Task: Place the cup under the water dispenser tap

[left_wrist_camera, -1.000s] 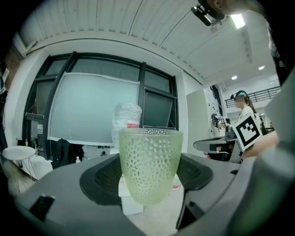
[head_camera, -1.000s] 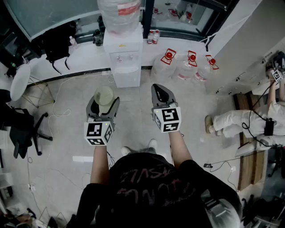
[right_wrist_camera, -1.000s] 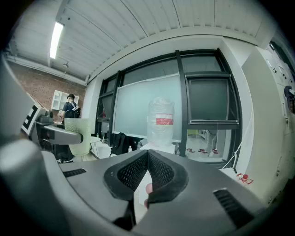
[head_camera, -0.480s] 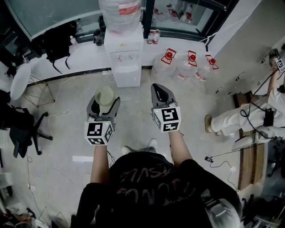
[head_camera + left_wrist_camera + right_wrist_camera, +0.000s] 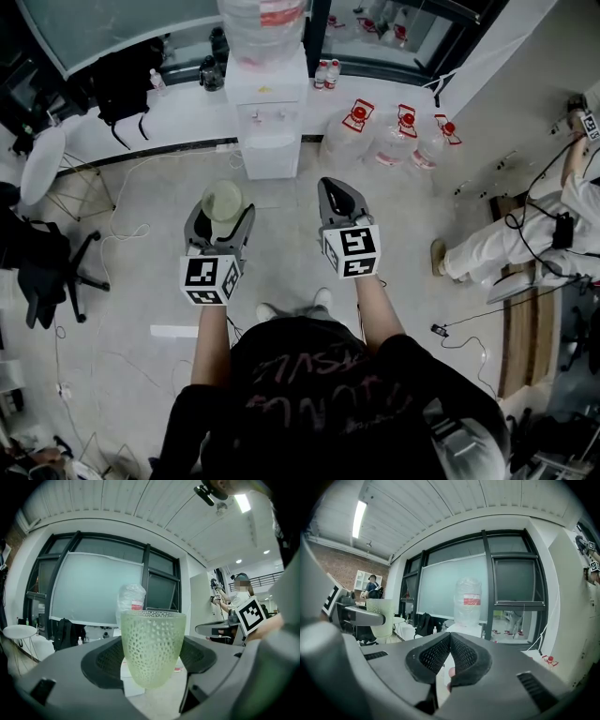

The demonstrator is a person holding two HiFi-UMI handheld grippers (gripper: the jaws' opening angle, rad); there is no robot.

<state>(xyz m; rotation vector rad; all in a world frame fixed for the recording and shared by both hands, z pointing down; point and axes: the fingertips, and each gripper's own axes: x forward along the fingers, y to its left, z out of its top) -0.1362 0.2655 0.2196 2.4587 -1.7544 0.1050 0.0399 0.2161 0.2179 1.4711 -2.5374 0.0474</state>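
Head view: we look steeply down over our own dark shirt [image 5: 314, 384] and two bare forearms, each reaching forward with a hand-held gripper.
Left gripper [image 5: 223, 217]: its marker cube sits nearest to us. Beyond the cube, the two dark jaws are clamped on the cup, one on each side.
Cup [image 5: 152, 648]: pale green and translucent, with a dimpled pattern. It stands upright with its mouth up, held in the air above the floor and well short of the dispenser.
Right gripper [image 5: 336, 192]: we hold it level with the left one and just beside it. Its own view shows the ribbed pads pressed together with nothing between them.
Floor [image 5: 281, 211]: pale and glossy, with thin cables trailing across it.
Water dispenser [image 5: 267, 127]: a white cabinet straight ahead of us, set against a low white ledge. A large clear bottle [image 5: 262, 19] is upended on top, and the tap side faces us.
Spare jugs [image 5: 398, 131]: three big clear jugs with red tags, on the floor to the right of the dispenser.
Edges: a black office chair [image 5: 42, 272] at far left, and a person in pale clothes [image 5: 506, 253] at far right.
Window [image 5: 506, 573]: dark-framed panes behind the ledge.
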